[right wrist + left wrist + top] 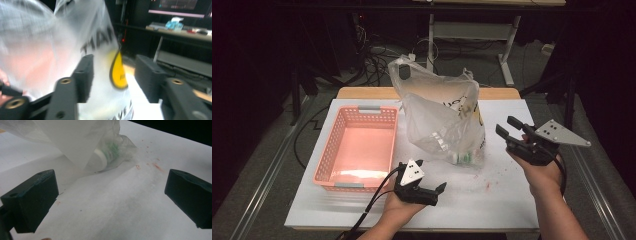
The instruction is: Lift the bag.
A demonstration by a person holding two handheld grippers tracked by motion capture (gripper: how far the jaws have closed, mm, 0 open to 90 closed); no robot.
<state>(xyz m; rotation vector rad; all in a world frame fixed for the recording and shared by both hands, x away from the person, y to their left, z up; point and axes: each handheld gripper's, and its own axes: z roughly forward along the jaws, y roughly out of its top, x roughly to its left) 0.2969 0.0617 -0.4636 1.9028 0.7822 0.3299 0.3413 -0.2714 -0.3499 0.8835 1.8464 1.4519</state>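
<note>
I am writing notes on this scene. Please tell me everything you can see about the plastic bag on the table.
The plastic bag is thin, translucent white film with dark lettering and a yellow mark on one side. It stands crumpled and upright, mouth open at the top with a handle loop, on the white table right of the pink basket. Inside, near its base, lies a small white container with green print. Neither gripper touches it.

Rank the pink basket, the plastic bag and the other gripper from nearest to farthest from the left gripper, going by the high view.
From the left gripper:
1. Pink basket, just to its left, its near corner beside the hand.
2. Plastic bag, behind it and a little right, standing at mid-table.
3. Right gripper, far right, raised beside the bag.
Basket and bag are fairly close to call; the basket's corner looks slightly nearer.
</note>
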